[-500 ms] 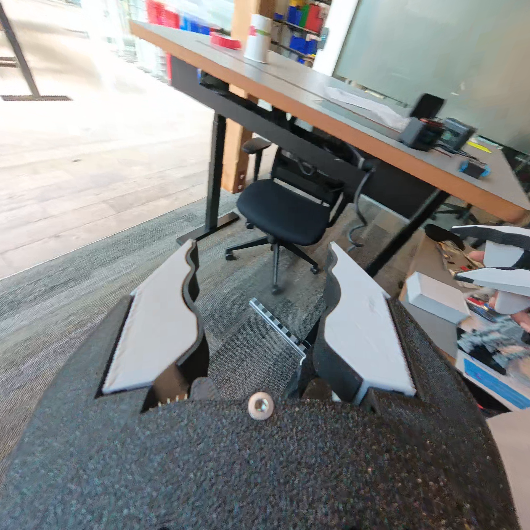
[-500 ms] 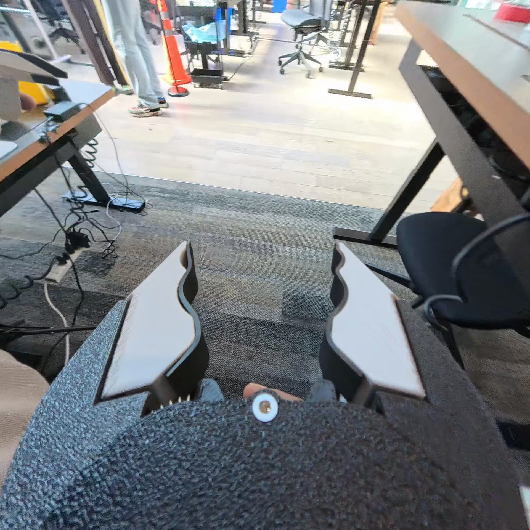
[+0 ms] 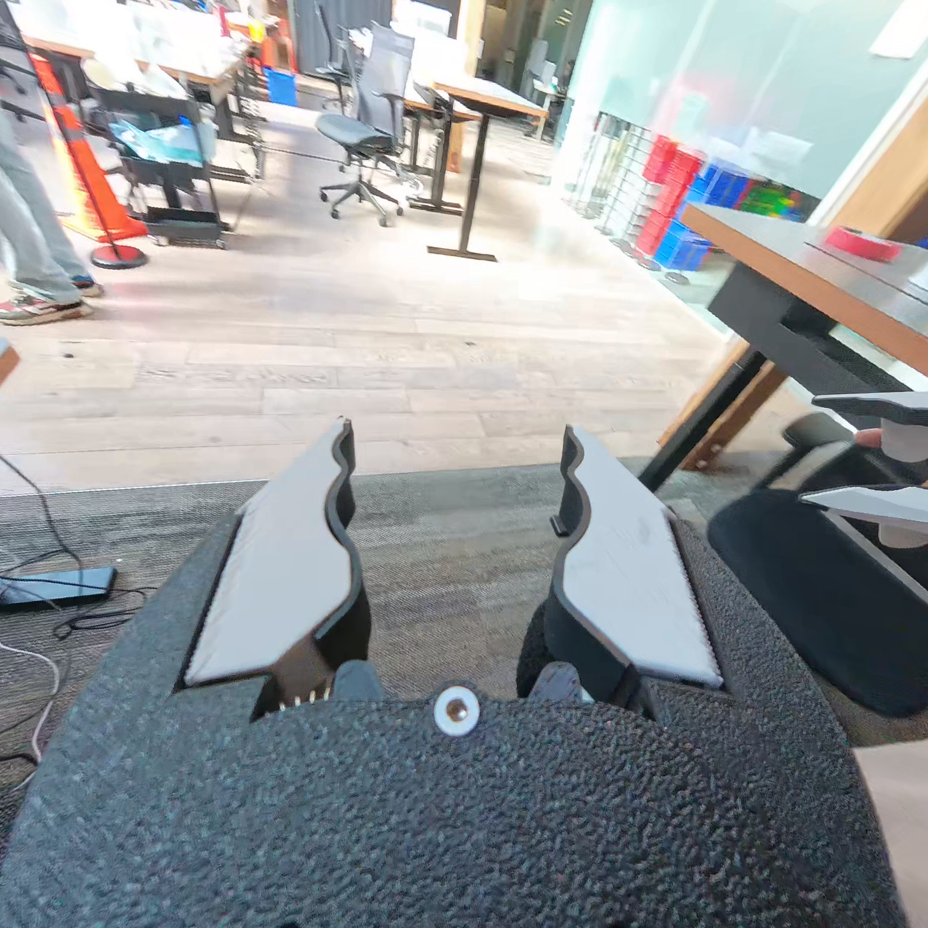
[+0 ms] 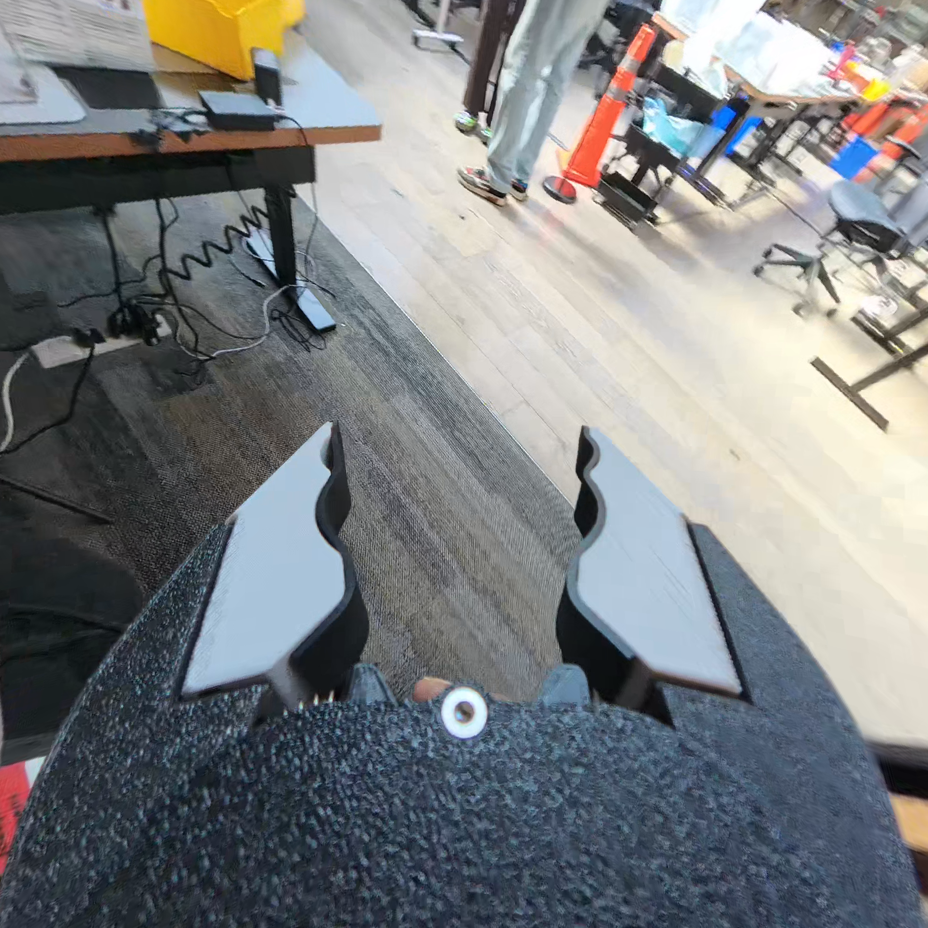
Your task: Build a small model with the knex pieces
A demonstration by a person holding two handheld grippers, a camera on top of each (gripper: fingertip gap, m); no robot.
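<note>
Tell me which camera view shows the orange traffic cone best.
The right wrist view: the orange traffic cone stands sharp and unobstructed beside a person's legs. In the left wrist view the cone is blurred, with a pole across it.

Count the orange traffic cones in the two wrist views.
1, seen in both views: the orange traffic cone stands on the wood floor beside a black cart. Others may be hidden.

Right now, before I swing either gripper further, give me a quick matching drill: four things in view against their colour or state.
Things:
1. left gripper
2. traffic cone
3. bin on the desk
4. office chair seat

States:
a. yellow
b. open, holding nothing
c. black
d. orange

Pairs: 1-b, 2-d, 3-a, 4-c
</note>
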